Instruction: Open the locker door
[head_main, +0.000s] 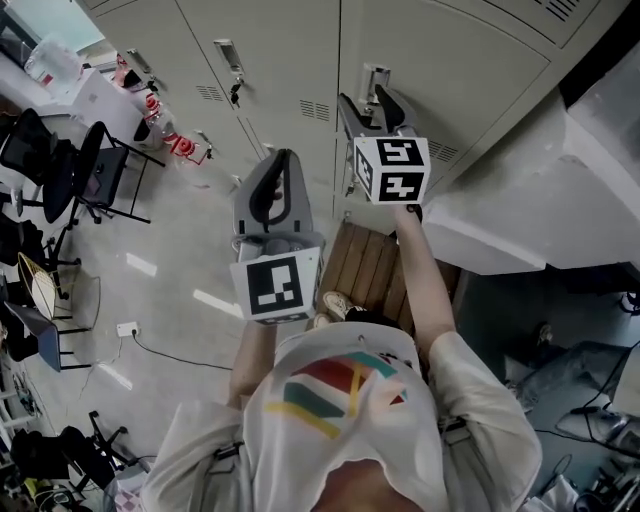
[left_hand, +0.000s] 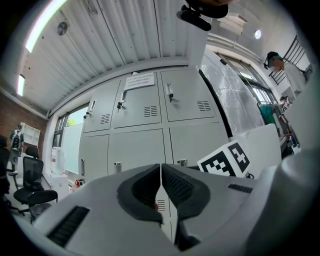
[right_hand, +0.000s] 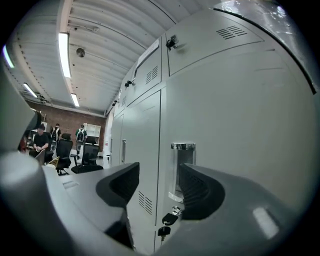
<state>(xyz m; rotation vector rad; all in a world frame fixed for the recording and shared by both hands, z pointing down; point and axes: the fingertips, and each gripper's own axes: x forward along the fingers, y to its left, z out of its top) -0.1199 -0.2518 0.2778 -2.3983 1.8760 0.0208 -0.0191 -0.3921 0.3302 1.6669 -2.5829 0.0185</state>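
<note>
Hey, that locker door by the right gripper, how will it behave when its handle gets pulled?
The locker door looks like flat sheet metal, so it probably swings stiffly rather than flexing. Its shiny recessed handle may be slippery for the fingers. The keys hanging below would likely swing and rattle.

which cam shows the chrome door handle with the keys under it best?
Right gripper view: the handle sits large between the jaws of the open right tool, keys below. Head view: small, from above. Left gripper view gives only a distant glimpse.
</note>
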